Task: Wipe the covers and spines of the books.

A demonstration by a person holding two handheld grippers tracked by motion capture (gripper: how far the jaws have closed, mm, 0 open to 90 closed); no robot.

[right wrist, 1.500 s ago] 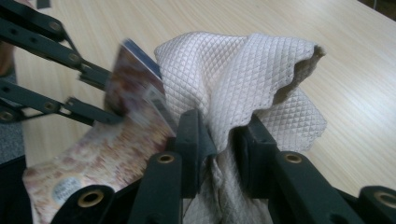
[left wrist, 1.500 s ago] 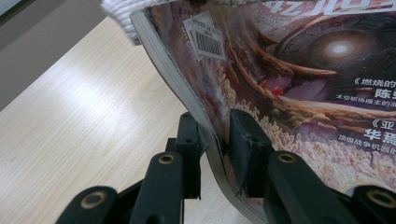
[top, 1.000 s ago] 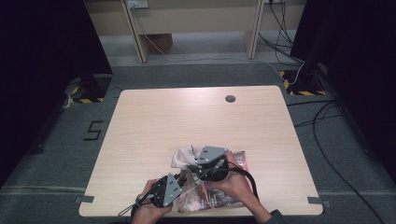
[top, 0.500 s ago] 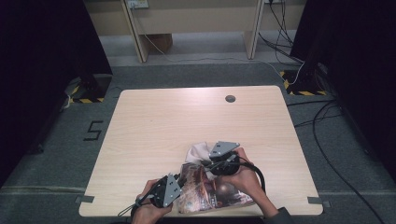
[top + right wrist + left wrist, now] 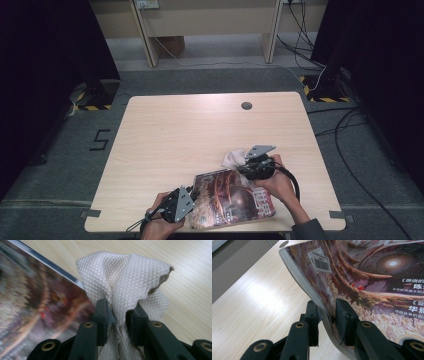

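A glossy magazine (image 5: 227, 197) with a dark reddish cover and white Chinese text lies near the table's front edge. My left gripper (image 5: 187, 202) is shut on the magazine's (image 5: 367, 282) lower left edge, its pads (image 5: 344, 315) pinching the curled pages. My right gripper (image 5: 245, 167) is shut on a white quilted cloth (image 5: 234, 158), at the magazine's far right corner. In the right gripper view the cloth (image 5: 125, 282) bunches up between the pads (image 5: 103, 312), with the magazine (image 5: 37, 305) blurred to the left.
The light wooden table (image 5: 200, 130) has a round cable hole (image 5: 246, 105) near its far edge. Desk legs (image 5: 147, 35), cables (image 5: 345, 130) and grey floor lie beyond. A person's hands (image 5: 280, 185) come in from the bottom edge.
My right gripper has carried the white cloth rightward across the magazine cover to its far right corner. The left gripper has kept still, holding the magazine's edge.
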